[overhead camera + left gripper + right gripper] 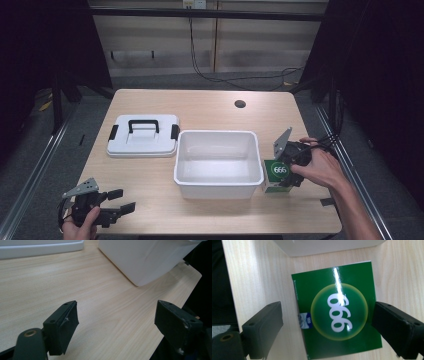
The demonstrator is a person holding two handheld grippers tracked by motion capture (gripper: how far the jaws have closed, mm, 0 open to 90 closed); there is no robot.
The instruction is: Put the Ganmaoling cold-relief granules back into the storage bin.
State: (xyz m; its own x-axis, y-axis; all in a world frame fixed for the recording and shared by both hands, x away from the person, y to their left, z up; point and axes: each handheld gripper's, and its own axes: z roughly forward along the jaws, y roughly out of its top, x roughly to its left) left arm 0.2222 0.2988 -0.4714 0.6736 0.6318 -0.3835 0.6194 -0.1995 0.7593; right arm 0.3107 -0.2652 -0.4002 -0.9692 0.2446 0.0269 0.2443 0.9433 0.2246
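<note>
On the pale wooden table (150,185) my left gripper (122,201) rests wide open and empty near-left, my right gripper (327,331) gapes astride the green box (337,312) beside the white tub (218,162), lid (143,135) far-left, dark room beyond.

Your left hand (80,224) at 7 o'clock, low near table edge, gripping left gripper (124,200); jaws spread wide, pointing toward 3 o'clock, nothing between them. Your right forearm enters from 5 o'clock; right hand (320,167) at 4 o'clock holds right gripper (327,325) angled downward, jaws apart, closed on nothing.
</note>
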